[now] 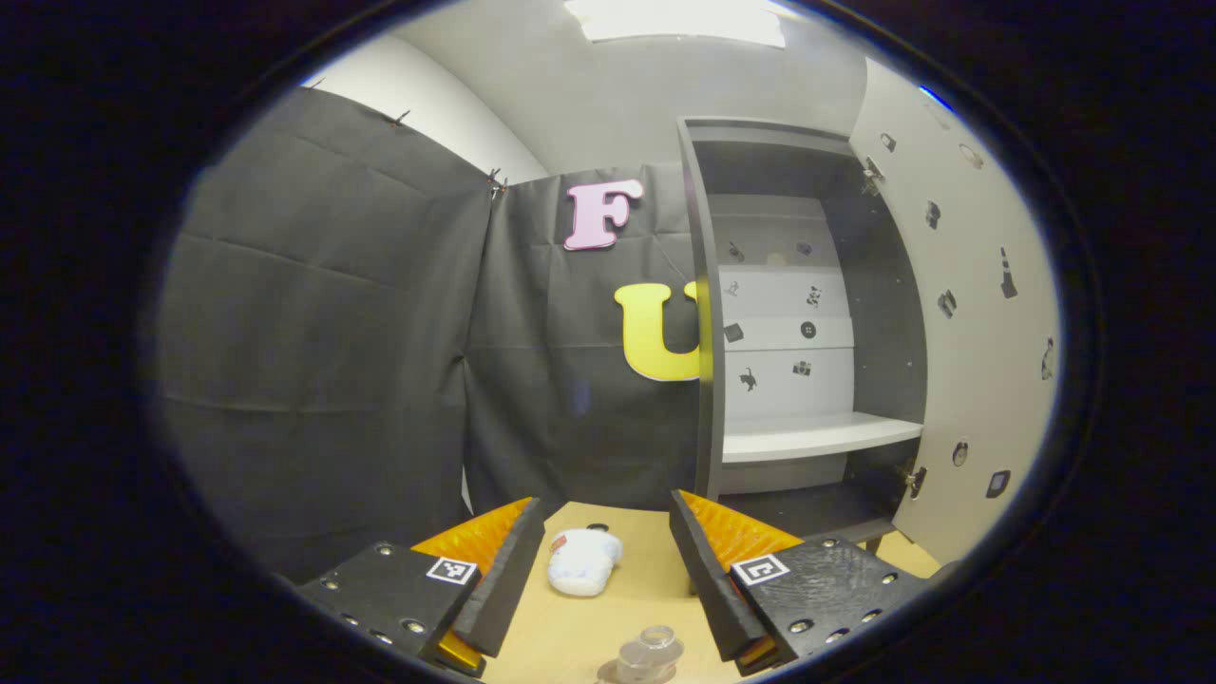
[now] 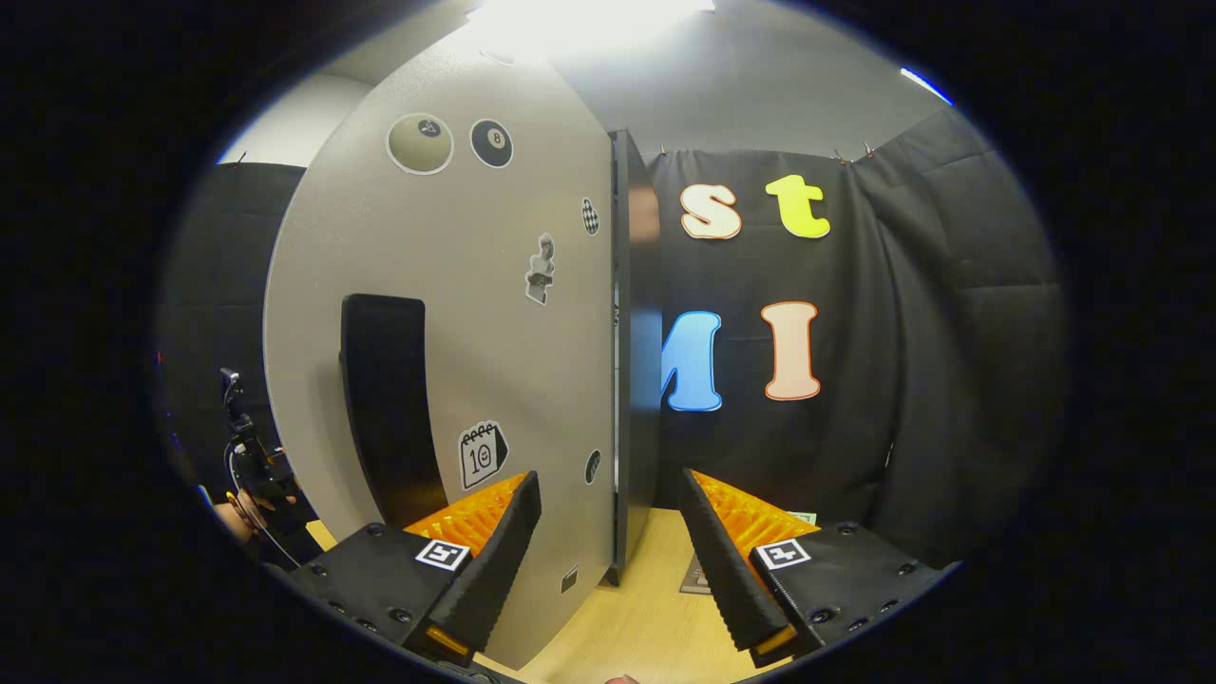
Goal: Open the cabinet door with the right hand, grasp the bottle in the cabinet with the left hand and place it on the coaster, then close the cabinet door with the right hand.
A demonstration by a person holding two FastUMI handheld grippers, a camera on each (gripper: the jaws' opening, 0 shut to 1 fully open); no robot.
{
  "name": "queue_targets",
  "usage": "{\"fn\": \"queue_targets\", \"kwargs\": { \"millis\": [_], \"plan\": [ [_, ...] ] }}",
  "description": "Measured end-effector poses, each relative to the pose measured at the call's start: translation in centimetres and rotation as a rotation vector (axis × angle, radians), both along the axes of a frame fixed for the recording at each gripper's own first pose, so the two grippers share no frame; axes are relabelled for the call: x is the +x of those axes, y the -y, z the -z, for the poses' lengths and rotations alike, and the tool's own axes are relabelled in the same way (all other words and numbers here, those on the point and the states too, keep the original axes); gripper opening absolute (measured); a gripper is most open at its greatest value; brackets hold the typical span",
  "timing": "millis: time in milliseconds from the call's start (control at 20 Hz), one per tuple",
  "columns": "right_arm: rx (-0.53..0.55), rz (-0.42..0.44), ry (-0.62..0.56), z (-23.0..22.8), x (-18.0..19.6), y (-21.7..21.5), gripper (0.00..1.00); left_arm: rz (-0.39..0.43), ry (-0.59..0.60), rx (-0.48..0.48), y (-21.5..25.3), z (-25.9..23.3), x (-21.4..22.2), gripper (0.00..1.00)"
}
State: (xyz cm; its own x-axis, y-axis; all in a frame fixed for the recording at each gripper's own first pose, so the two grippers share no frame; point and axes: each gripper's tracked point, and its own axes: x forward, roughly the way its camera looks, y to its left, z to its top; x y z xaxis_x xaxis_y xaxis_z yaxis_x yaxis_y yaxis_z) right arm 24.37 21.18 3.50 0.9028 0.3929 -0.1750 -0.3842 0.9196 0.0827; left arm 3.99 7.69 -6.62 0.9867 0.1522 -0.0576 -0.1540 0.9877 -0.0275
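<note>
On my left gripper view the left tongs stand with their jaws spread wide and nothing between them, low over the pale wooden worktop. Right at the bottom edge, between the fingers, I see the clear bottle standing upright on the worktop; I cannot make out the coaster under it from here. Farther on, between the fingertips, a white crumpled item lies on the worktop, and I cannot tell what it is. Beyond the right finger the cabinet stands with its door swung fully open to the right, stickers scattered across the inner face. The white shelf inside is bare.

On my right gripper view the right tongs are also spread apart, holding nothing. The door's free edge runs up between the fingers, not touched by either. A black vertical handle sits on the door's grey face beside the left finger.
</note>
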Motion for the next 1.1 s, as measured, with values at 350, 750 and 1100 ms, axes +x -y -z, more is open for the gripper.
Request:
{"fn": "queue_targets", "kwargs": {
  "millis": [350,750,1100],
  "plan": [
    [0.009,-0.029,-0.009,0.2,0.3,-4.0,0.90,0.041,-0.012,-0.014,-1.9,1.2,1.2,0.84],
    [0.032,-0.077,-0.018,1.1,1.4,-9.5,0.94,0.039,-0.032,-0.027,-5.6,2.6,1.8,0.82],
    [0.052,-0.065,-0.037,2.5,2.6,-12.6,0.94,0.052,-0.027,-0.020,-8.6,2.8,2.4,0.84]
  ]
}}
